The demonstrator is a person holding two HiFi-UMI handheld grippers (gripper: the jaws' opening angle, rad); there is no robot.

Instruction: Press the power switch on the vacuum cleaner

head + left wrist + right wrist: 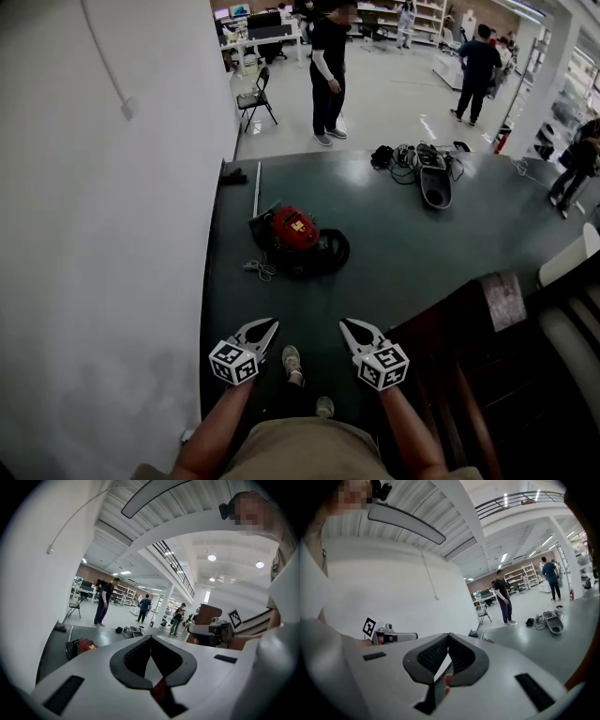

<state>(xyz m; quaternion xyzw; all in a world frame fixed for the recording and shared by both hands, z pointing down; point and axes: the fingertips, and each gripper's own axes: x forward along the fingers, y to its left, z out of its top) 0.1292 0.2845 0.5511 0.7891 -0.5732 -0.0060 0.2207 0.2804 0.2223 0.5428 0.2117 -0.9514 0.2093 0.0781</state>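
Red vacuum cleaner (295,232) sits on the dark floor (412,248), and both grippers hover well short of it. Left gripper (270,325): jaws pinched together, empty. Right gripper (349,325): jaws closed too, gripping nothing. A person (328,70) stands beyond the vacuum cleaner.

red vacuum cleaner (295,231), dark floor (394,253)

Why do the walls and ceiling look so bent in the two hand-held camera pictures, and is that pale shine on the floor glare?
Left gripper view: wide-angle, so the white overhead beam bows and the corners go black. Right gripper view: the same bending and dark rim. Head view: straighter, and the dark floor does reflect pale ceiling light beyond the red vacuum cleaner.
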